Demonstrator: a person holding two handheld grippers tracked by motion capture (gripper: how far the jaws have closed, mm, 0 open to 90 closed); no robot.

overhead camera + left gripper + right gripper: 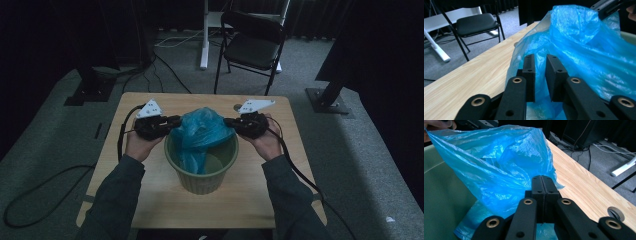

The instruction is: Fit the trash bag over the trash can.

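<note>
A thin blue plastic bag (202, 130) stands bunched up out of a pale green bin (202, 182) in the middle of the wooden table (150, 200). My left gripper (175, 122) points at the bag's left side. In the left gripper view its jaws (540, 58) stand a little apart, with blue film (584, 50) showing in the narrow gap, and the pads are not pressing on it. My right gripper (227, 121) is at the bag's right side. In the right gripper view its jaws (541, 178) are pressed flat together at the edge of the bag (499, 165), and the film looks pinched.
A black folding chair (252, 45) stands on the carpet beyond the table's far edge. A round cable hole (237, 107) sits in the tabletop near the right gripper. Cables trail from both grippers off the table's sides. A white stand leg (204, 35) is at the back.
</note>
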